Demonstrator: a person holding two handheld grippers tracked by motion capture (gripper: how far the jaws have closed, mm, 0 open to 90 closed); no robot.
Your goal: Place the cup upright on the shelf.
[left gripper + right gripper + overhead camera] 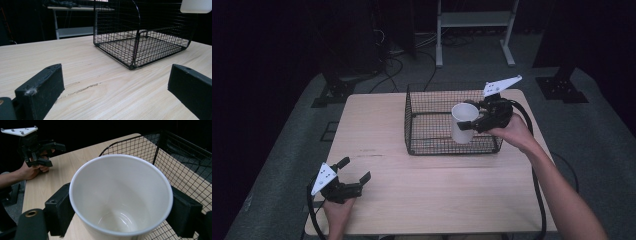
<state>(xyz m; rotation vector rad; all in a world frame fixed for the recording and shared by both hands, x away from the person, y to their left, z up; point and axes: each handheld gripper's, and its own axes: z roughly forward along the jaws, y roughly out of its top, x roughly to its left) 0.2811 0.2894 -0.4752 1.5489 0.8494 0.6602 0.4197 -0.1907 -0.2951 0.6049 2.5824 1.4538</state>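
A white empty cup (460,131) hangs upright over the front right part of a black wire basket (427,131), clear of its floor. My right gripper (468,116) is shut on the cup, one jaw on each side just under the rim. In the right gripper view the cup (120,195) sits between the jaws of the right gripper (121,211), with the basket (180,167) behind it. My left gripper (356,168) stands open and empty near the table's front left corner. The left gripper (115,85) faces the basket (140,45), and the cup's base (196,6) shows above it.
The light wooden table (377,125) has bare room to the left of and in front of the basket. The basket holds nothing on its floor. A white shelf frame (474,30) and cables stand on the grey floor behind the table.
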